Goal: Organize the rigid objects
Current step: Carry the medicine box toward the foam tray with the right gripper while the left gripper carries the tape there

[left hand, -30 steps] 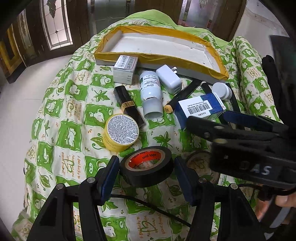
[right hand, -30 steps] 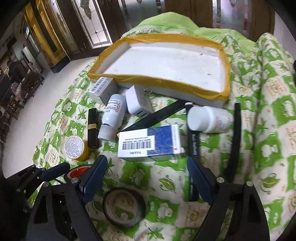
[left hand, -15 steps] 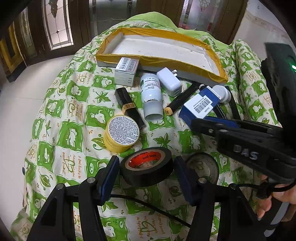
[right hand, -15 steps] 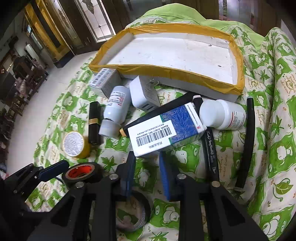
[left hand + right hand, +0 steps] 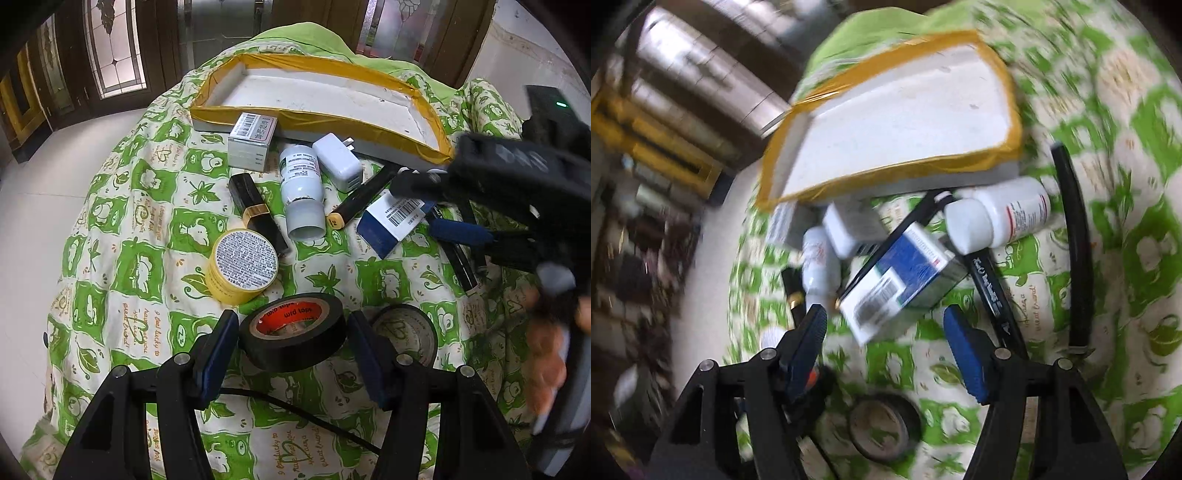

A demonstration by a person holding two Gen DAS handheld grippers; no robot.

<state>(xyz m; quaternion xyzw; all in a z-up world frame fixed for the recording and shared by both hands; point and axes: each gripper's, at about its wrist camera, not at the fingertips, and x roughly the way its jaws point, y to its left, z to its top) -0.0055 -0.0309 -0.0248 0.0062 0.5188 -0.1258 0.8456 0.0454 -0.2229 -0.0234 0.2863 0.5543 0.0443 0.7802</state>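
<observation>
On the green-patterned cloth [image 5: 122,229], my left gripper [image 5: 293,339] is shut on a black tape roll [image 5: 291,328] with a red core, its blue pads against both sides. My right gripper [image 5: 886,336] is rolled over in a blurred view and its jaws are opening. The near corner of a tilted blue and white box [image 5: 905,280] lies between its fingers, and the pads do not press on it. In the left wrist view the right gripper [image 5: 415,205] reaches in from the right over that box [image 5: 388,225]. A white foam tray [image 5: 321,122] with a yellow taped rim sits behind.
Near the tray lie a small white carton [image 5: 251,140], a white charger [image 5: 338,158], a white bottle [image 5: 301,188], a black lipstick [image 5: 255,210] and a yellow jar [image 5: 242,266]. A second tape roll [image 5: 404,332], a capped bottle [image 5: 997,218], a pen [image 5: 990,288] and a black strip [image 5: 1078,258] lie to the right.
The right gripper closed to a narrow gap, then spread again, rolling and moving closer to the blue and white box, which now lies tilted. The left gripper and its tape roll kept still.
</observation>
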